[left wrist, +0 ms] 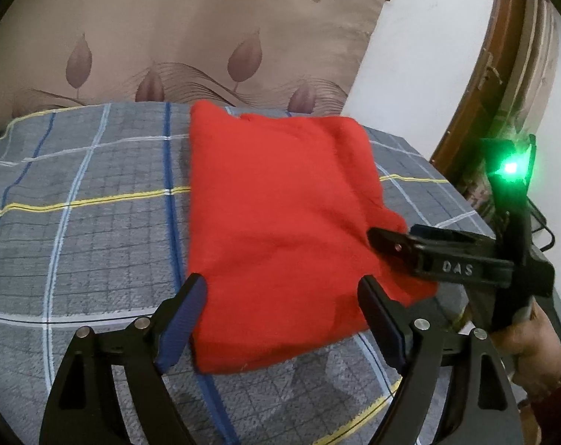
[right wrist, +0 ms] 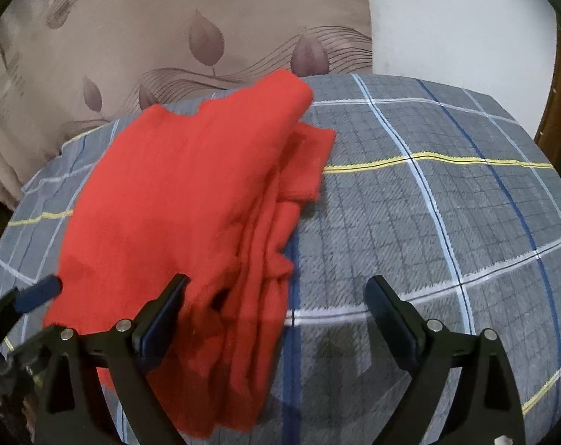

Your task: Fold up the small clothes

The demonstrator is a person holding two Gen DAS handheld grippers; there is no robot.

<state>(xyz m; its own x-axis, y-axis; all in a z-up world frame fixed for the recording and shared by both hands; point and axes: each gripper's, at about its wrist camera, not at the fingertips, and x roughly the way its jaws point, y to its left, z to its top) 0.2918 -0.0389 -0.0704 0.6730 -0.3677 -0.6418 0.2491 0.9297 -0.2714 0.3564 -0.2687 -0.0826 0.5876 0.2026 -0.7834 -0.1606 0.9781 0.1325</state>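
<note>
The garment [right wrist: 176, 200] covers the blanket [right wrist: 447, 200] beneath it, and its near folds blur. The curtain [left wrist: 191, 37] print (small, cut off at the top) can't be read.

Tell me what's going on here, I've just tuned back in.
A person holds a gripper in each hand over a red garment lying folded on a grey plaid blanket. The left gripper has its jaws open around the garment's near edge. The right gripper is open too, at the stacked side edge, gripping nothing. Both have let go or not yet gripped; the fold looks largely done.
</note>
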